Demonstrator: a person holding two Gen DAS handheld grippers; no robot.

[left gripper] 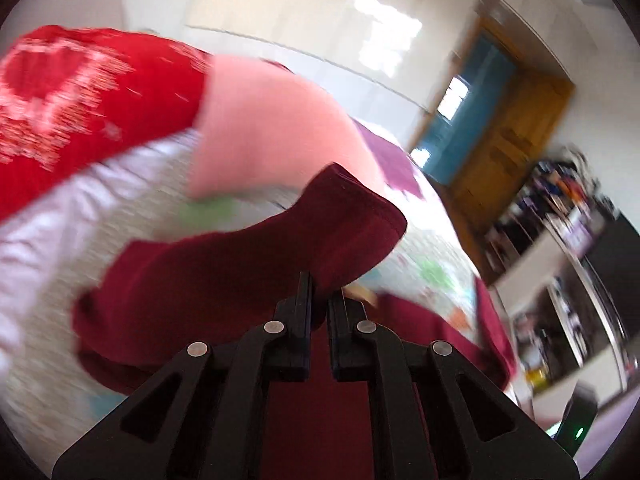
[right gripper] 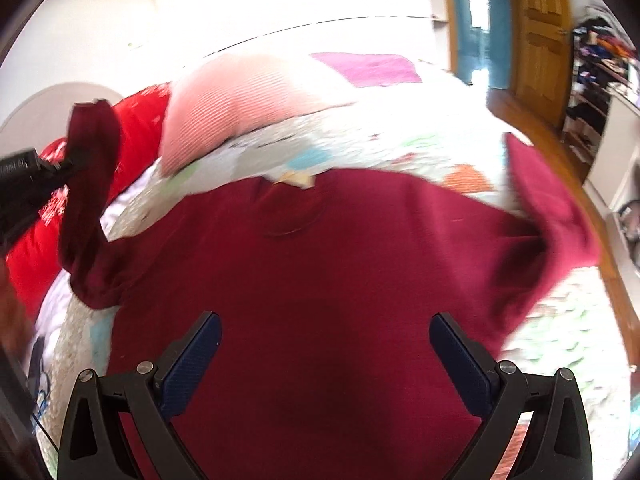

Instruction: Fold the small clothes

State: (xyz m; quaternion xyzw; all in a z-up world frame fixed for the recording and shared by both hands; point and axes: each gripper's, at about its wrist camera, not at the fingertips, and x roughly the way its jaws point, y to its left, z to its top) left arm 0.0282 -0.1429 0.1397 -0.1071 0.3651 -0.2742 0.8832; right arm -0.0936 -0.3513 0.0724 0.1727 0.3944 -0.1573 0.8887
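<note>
The left gripper (left gripper: pixel 319 300) is clamped on a sleeve (right gripper: pixel 90 200) of the maroon shirt (right gripper: pixel 320 280), lifting it clear of the patterned bedspread (right gripper: pixel 400 148). The right gripper (right gripper: pixel 325 336) hangs above the shirt's body with its jaws spread wide, holding nothing. The shirt lies flat on the bedspread, its other sleeve near the bed's edge. Beyond the collar sit a pink garment (right gripper: pixel 240 108) and a red garment (left gripper: pixel 100 92), with bare bedspread between.

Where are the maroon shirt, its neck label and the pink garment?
maroon shirt (right gripper: pixel 320 280), right wrist view, middle of the body.
neck label (right gripper: pixel 294 179), right wrist view, its centre at the collar.
pink garment (right gripper: pixel 236 100), right wrist view, ribbed middle.
</note>
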